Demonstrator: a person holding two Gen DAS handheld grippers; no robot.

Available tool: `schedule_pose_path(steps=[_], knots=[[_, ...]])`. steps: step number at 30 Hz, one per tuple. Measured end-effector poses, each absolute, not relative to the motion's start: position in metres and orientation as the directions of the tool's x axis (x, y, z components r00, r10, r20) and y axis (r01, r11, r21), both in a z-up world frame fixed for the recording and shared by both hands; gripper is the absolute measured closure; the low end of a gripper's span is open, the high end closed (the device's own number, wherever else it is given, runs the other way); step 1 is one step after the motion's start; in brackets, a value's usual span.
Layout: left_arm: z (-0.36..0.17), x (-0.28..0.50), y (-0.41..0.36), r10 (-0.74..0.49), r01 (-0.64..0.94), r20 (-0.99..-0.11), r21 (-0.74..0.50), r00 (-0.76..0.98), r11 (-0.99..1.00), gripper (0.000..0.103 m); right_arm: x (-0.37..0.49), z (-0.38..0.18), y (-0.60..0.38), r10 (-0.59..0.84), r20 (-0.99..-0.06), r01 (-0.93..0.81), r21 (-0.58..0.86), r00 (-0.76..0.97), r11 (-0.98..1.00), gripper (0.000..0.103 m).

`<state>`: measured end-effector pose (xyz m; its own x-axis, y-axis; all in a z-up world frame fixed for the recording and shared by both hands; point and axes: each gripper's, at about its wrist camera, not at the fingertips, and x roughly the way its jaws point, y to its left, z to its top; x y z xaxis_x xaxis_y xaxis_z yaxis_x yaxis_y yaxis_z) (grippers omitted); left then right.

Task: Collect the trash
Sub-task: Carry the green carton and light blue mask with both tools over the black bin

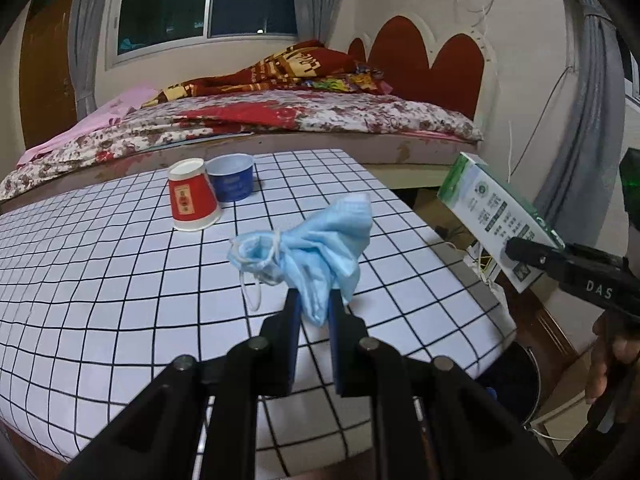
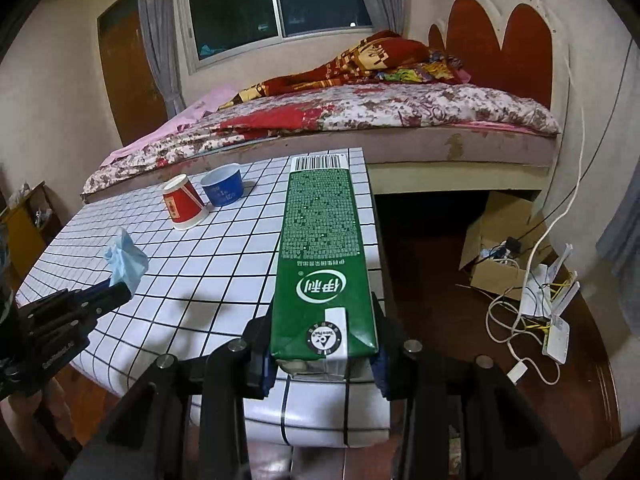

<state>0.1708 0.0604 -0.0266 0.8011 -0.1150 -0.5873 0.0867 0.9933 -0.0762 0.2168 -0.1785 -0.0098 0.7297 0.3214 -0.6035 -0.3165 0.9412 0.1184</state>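
Looking along my left gripper (image 1: pixel 314 304), I see its two blue-padded fingers clamped on a crumpled blue face mask (image 1: pixel 310 248), which is lifted clear of the table (image 1: pixel 120 280), its white ear loop dangling on the left side. In the right wrist view the same gripper (image 2: pixel 120 290) sits at the left edge with the mask (image 2: pixel 126 260) bunched above its tips.

My right gripper (image 2: pixel 322 354) is closed on the bottom end of a green Yili milk carton (image 2: pixel 322 256), one finger pressed to each side of it. The carton points away from me over the table's right edge, its barcode end farthest out. From the left wrist view the carton (image 1: pixel 496 216) hangs in the air beyond the table's right side, tilted, pinched by the black fingers of that gripper (image 1: pixel 532 256).

On the grid-patterned tablecloth, towards the far edge, a red paper cup (image 1: pixel 192 196) stands upside down, and a blue paper bowl (image 1: pixel 234 178) stands upright just beside it on the right; I cannot tell whether they touch. Behind the table is a bed (image 2: pixel 360 116) with a floral quilt. On the floor to the right lie a cardboard box (image 2: pixel 500 248) and white cables (image 2: pixel 520 320). A dark bin (image 1: pixel 516 380) shows below the table's right corner.
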Motion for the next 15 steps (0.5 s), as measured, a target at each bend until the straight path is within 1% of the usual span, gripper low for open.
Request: schedule_pose_path(steps=[9,15], knots=[[-0.020,0.149,0.036,-0.147,0.137,-0.572,-0.060,0.807,0.989,0.089,0.177,0.005,-0.202,0.306,-0.554,-0.295,0.112,0.774,0.949,0.064],[-0.024,0.140,0.018,-0.173,0.170,-0.578,-0.059,0.797,0.984,0.089,0.160,-0.011,-0.237,0.239,-0.563,-0.223,0.098,0.791,0.970,0.064]])
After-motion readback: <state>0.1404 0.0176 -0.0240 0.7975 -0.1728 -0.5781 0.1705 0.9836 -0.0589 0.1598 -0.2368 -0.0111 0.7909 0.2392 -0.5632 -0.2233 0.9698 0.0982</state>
